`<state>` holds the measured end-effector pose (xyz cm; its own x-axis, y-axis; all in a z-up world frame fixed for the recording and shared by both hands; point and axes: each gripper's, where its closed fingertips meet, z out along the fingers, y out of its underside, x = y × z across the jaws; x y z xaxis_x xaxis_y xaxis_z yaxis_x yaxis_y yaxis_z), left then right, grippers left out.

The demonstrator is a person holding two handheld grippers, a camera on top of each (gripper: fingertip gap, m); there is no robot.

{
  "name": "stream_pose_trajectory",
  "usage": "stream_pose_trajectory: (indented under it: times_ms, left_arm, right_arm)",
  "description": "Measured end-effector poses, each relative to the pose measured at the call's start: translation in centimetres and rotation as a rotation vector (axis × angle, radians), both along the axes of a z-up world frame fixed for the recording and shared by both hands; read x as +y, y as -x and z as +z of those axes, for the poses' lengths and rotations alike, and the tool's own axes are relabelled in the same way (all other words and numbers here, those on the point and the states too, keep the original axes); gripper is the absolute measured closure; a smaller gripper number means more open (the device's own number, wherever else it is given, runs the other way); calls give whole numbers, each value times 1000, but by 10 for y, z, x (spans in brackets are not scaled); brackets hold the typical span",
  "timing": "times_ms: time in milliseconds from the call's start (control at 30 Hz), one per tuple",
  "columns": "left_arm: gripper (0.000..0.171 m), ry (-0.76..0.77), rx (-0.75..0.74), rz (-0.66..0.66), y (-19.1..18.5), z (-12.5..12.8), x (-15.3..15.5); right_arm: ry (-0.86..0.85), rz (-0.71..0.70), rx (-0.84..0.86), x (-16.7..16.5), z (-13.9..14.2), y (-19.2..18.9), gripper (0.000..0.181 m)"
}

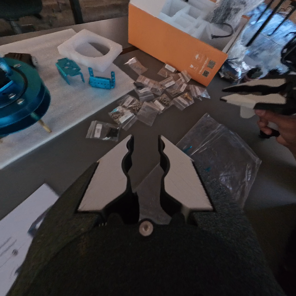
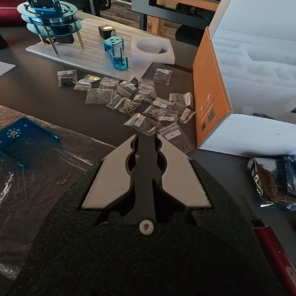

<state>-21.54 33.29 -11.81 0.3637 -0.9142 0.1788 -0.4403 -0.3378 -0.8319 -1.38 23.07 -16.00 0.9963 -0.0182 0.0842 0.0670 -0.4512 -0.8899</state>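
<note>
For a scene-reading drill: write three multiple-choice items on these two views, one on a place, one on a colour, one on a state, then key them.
1. Where do the two small brackets lie?
A. on the white foam sheet
B. inside the box
C. on the clear bag

2. What colour is the long side of the box?
A. green
B. orange
C. red

3. How does the left gripper stand?
A. shut on a screw bag
B. shut on a bracket
C. open, holding nothing

Key: 1 A, both brackets rest on the foam sheet beside the foam ring; 2 B, the box's side shows orange in both views; 3 C, bare table shows through the gap between its fingers.
</note>
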Motion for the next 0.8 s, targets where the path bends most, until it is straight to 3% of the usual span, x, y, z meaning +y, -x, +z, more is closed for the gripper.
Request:
stream_pose_trajectory:
  times_ms: [67,167,267,333,433,533,633,767,800]
  left_arm:
    - [142,44,-2,-63,-26,4,4]
    - [135,27,132,-227,-82,-4,11]
    - [133,-65,293,-292,-141,-23,46]
    - [131,-16,337,-338,-180,-31,61]
    - [131,-90,408,-344,-225,-43,100]
    - [131,-162,535,-516,-242,-66,109]
    - [132,-220,699,-601,-239,-90,125]
    - [138,-124,700,-653,-246,-99,118]
    - [150,-123,699,-653,-247,-99,118]
  right_arm:
    - [-3,7,-9,0,2,2,161]
    - [-21,22,-14,-1,7,7,161]
    - [-25,39,3,-1,8,11,161]
    - [-30,50,13,-1,8,13,161]
    - [-26,64,19,-1,7,17,162]
    - [-23,79,20,-1,7,20,162]
    - [-16,88,18,0,5,22,162]
    - [-10,92,6,-1,4,23,162]
    - [-9,89,3,-1,4,22,163]
